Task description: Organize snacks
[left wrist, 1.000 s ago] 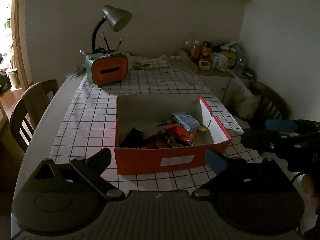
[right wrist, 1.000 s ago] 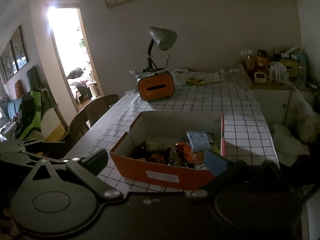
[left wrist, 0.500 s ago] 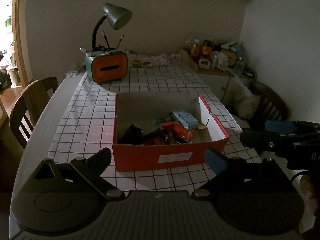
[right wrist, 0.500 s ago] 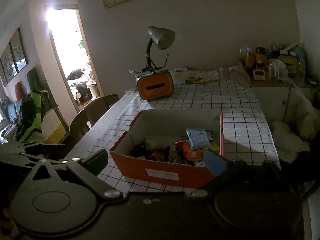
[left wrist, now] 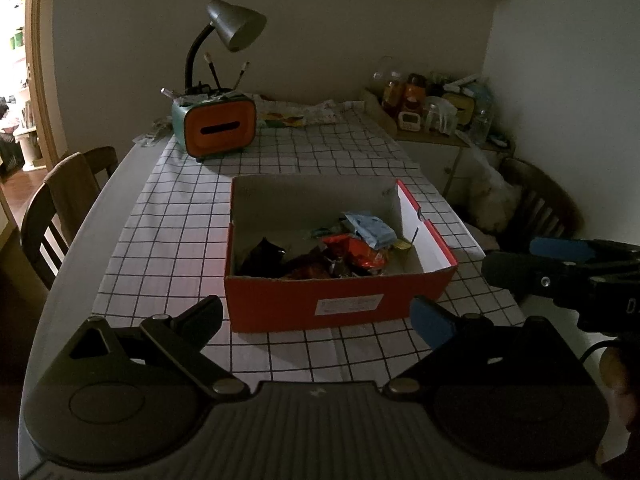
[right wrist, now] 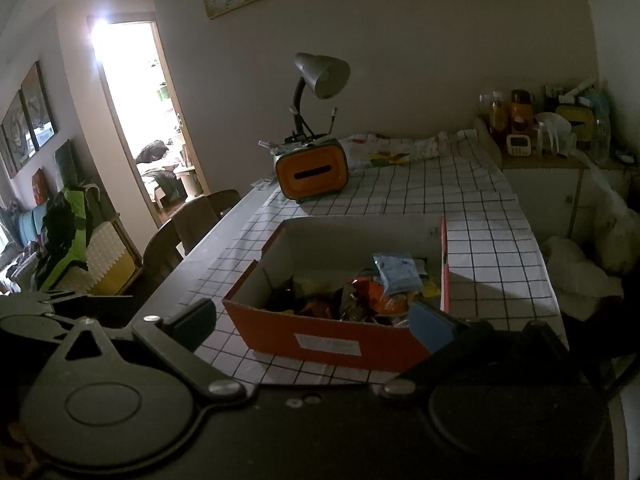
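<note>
Both grippers have backed off a bit from the orange box [left wrist: 340, 308] compared to a second ago, so more of the checkered cloth [left wrist: 192, 240] shows in front of it. The box sits on the cloth on the tabletop [left wrist: 80, 248], lid off, with the snacks [left wrist: 356, 248] piled toward its right side: a light blue packet [right wrist: 398, 272] on top of red and dark wrappers. The left gripper [left wrist: 316, 318] hangs in front of the box, fingers spread wide, nothing in them. The right gripper [right wrist: 316, 322] is the same deal, released and empty, hovering near the box's front right corner. An orange tissue holder [left wrist: 218, 128] and a desk lamp [left wrist: 232, 28] sit further back.
</note>
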